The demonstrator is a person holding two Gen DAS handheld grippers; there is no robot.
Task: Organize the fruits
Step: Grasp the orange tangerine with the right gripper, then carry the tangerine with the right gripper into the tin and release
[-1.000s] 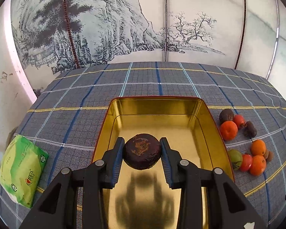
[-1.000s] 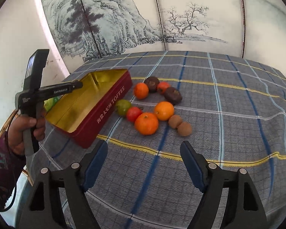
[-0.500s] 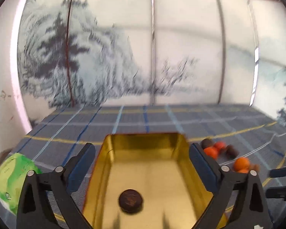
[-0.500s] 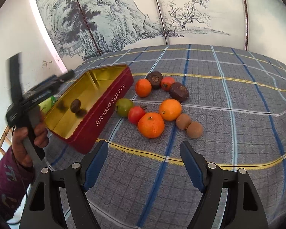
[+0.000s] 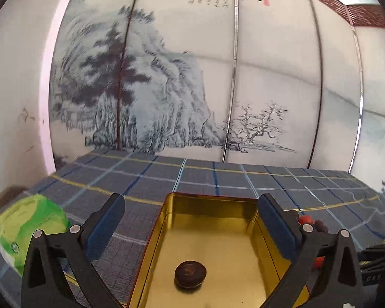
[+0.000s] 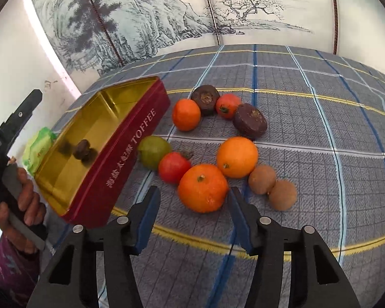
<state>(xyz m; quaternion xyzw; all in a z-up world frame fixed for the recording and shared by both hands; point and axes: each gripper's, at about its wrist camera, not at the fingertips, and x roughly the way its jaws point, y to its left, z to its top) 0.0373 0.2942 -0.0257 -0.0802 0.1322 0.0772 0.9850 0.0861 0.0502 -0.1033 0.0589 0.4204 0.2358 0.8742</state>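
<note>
free: tin (image 5: 213, 205) interior beside dark fruit (image 5: 190, 272) | blocked: fruit cluster (image 6: 218, 138) just beside tin

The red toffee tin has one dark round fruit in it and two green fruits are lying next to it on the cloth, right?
Nearly. The right wrist view shows only one green fruit beside the red toffee tin, not two. The rest holds: one dark round fruit sits in the tin, and the green fruit lies on the cloth.

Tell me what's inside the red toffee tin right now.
Inside the toffee tin lies one dark brown round fruit, alone on the gold floor. In both views the near walls hide strips of the floor, so anything there cannot be seen.
</note>
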